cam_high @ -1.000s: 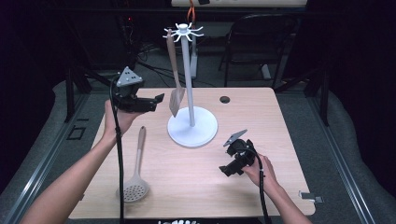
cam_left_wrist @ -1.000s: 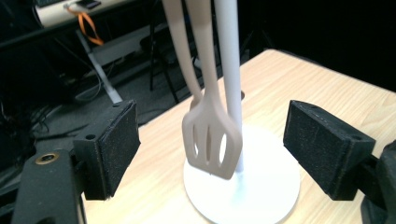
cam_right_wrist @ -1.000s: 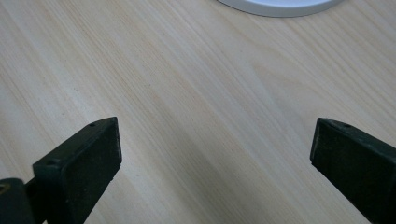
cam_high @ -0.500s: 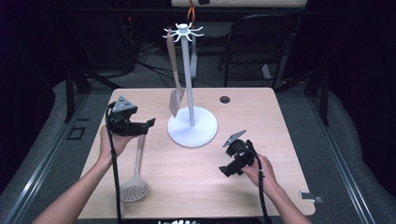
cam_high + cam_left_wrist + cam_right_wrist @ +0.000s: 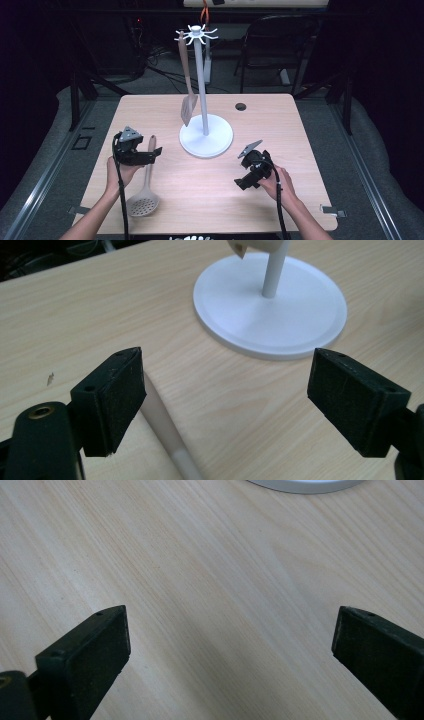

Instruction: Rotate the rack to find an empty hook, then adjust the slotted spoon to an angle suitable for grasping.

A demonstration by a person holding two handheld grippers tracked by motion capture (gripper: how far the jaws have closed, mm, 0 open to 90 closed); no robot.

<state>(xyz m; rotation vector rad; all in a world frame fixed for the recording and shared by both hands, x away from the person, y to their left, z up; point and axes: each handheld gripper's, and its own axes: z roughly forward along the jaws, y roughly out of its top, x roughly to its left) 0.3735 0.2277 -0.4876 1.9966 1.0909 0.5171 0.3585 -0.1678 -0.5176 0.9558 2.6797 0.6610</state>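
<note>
In the high view, the left gripper [image 5: 156, 156] is covering the upper handle of the slotted spoon [image 5: 143, 200], so whether the jaws are touching that handle cannot be determined there. The left gripper view is cutting the spoon off at the bottom edge: a short length of pale, rounded handle [image 5: 162, 427] is lying on the table [image 5: 75, 320] just beside the left pad, with the bowl out of frame. The left gripper [image 5: 225, 390] is standing released, its jaws having just been opening a little, and the spoon handle is lying low between them, close to the left pad without being pressed. The pads are flat black blocks with a fine fibrous texture. The spoon is lying flat on the left part of the light wood-grain table, its round perforated bowl [image 5: 142, 204] pointing toward the person. The white stand [image 5: 206, 135] is presenting a smooth circular base and a slim upright post; a wooden spatula [image 5: 187, 95] is hanging from its top hooks, its blade tip cropped in the left gripper view. The right gripper [image 5: 230, 645] is resting released over bare table, the stand's base clipped at the top edge.
</note>
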